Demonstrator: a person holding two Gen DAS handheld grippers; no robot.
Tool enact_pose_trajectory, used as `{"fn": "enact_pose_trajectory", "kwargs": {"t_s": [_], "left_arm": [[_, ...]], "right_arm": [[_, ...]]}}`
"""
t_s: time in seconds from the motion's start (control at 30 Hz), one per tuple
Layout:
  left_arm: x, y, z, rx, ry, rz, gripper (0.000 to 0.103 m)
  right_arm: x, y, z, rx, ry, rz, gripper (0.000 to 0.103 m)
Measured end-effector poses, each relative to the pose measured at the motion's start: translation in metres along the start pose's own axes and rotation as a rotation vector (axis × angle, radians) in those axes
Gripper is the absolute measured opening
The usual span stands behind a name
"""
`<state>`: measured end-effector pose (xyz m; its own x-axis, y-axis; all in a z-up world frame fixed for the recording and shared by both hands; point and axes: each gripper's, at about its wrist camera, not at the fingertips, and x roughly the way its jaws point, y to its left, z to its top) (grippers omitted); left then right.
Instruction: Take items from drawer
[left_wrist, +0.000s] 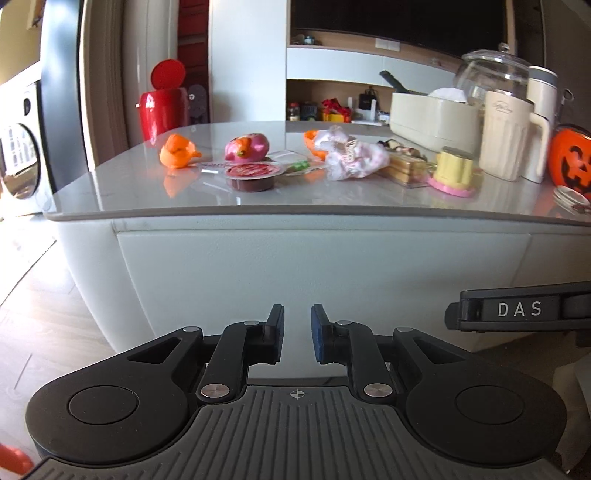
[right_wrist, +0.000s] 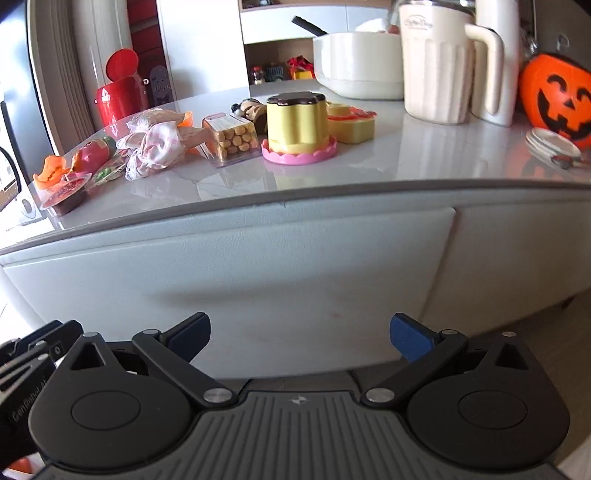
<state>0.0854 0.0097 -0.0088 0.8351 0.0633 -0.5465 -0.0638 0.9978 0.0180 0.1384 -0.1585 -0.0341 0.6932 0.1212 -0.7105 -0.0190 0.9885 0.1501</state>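
Note:
A white drawer front (left_wrist: 295, 266) below the grey countertop (left_wrist: 332, 199) looks closed. On the counter lie an orange toy (left_wrist: 177, 151), a pink toy (left_wrist: 246, 147), a sauce cup (left_wrist: 253, 177), a frilly pink cloth (left_wrist: 351, 155), a clear biscuit box (right_wrist: 231, 138) and a yellow pudding toy (right_wrist: 297, 125). My left gripper (left_wrist: 298, 334) hangs before the drawer front, its jaws a narrow gap apart with nothing between. My right gripper (right_wrist: 299, 336) stands wide open and empty before the same white front (right_wrist: 258, 266); its body shows at the right of the left wrist view.
A pumpkin bucket (right_wrist: 557, 99), a cream mug (right_wrist: 439, 62), a white bowl (right_wrist: 354, 66) and a small glass lid (right_wrist: 552, 146) crowd the counter's right side. A red bin (left_wrist: 162, 107) stands at the far left. Wooden floor (left_wrist: 44, 314) lies left of the cabinet.

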Motion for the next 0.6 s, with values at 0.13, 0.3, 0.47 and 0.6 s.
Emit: {"fn": "enact_pose_trajectory", "kwargs": {"t_s": [0.13,0.3,0.47,0.6], "left_arm": [[-0.050,-0.001,-0.015,0.000,0.016,-0.036,0.018],[-0.068,-0.001,-0.039,-0.031,0.052,-0.061,0.018],[-0.058,0.002,-0.039,-0.049,0.057,-0.043,0.018],[-0.060,0.002,-0.038,-0.050,0.046,-0.054,0.018]], "right_arm": [[-0.059,-0.020,-0.051,0.009,-0.050,0.006,0.103],[-0.085,-0.015,-0.059,-0.060,-0.115,0.024,0.103],[-0.069,0.002,-0.068,-0.193,-0.061,0.009,0.103],[-0.066,0.000,-0.068,-0.169,-0.061,0.009,0.103]]}}
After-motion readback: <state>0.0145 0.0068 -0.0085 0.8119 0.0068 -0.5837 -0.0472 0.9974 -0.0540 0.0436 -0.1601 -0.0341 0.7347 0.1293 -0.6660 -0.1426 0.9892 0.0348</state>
